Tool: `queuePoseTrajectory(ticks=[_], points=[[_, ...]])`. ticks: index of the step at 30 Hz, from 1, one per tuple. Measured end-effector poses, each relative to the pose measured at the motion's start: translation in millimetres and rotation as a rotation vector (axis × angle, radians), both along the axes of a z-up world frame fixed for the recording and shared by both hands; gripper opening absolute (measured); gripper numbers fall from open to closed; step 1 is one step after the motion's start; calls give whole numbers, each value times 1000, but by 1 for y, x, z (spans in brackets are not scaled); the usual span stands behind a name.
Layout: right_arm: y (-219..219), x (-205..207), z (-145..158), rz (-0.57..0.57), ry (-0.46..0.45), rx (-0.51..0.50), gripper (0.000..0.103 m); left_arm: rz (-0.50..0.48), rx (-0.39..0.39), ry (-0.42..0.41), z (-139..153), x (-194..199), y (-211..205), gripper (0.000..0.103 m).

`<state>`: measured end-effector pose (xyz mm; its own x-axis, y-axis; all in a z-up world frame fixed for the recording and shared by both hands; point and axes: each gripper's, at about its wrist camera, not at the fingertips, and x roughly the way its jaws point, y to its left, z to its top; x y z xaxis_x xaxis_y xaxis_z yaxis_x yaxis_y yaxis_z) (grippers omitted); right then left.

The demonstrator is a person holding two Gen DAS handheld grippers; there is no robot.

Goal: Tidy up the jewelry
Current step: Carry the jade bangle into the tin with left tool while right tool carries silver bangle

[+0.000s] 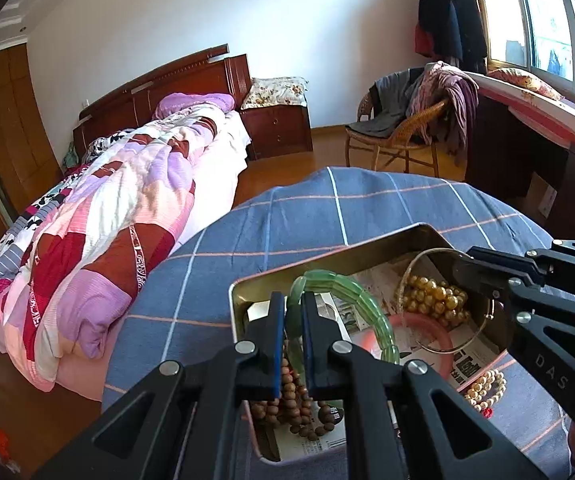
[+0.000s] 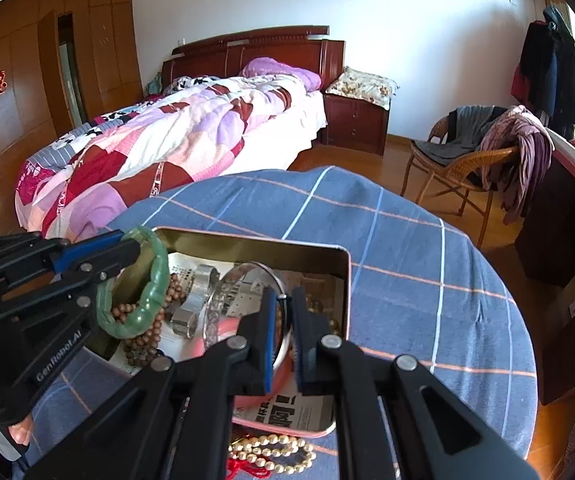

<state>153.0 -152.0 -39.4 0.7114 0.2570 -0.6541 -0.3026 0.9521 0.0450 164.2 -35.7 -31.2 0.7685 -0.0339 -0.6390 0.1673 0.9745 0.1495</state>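
An open tin (image 1: 327, 258) (image 2: 287, 246) lined with newspaper sits on the blue checked cloth. My left gripper (image 1: 293, 308) (image 2: 127, 246) is shut on a green jade bangle (image 1: 351, 292) (image 2: 155, 280), held tilted over the tin's left end. Shut on a thin metal bangle (image 1: 483, 328) (image 2: 243, 270), my right gripper (image 2: 284, 320) (image 1: 461, 266) holds it over the tin's right part. Inside lie brown wooden beads (image 1: 295, 400) (image 2: 143, 340), gold beads (image 1: 435, 296) and a pink bangle (image 1: 419, 328) (image 2: 281, 380). A pearl bracelet (image 1: 483, 390) (image 2: 271, 452) lies on the cloth beside the tin.
The round table's cloth (image 2: 407, 248) drops off at its edge all round. Beyond stand a bed (image 2: 187, 136), a nightstand (image 2: 355, 124), a wicker chair (image 2: 467, 160) draped with clothes and a desk (image 1: 547, 140) by the window. A hand (image 2: 19, 434) holds the left gripper.
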Motion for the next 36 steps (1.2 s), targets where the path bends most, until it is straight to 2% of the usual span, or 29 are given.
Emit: queuePoseTrajectory(ticks=[36], points=[[0,10,-24,7,59,-16,11,3,26,60,-28,16,0,7]])
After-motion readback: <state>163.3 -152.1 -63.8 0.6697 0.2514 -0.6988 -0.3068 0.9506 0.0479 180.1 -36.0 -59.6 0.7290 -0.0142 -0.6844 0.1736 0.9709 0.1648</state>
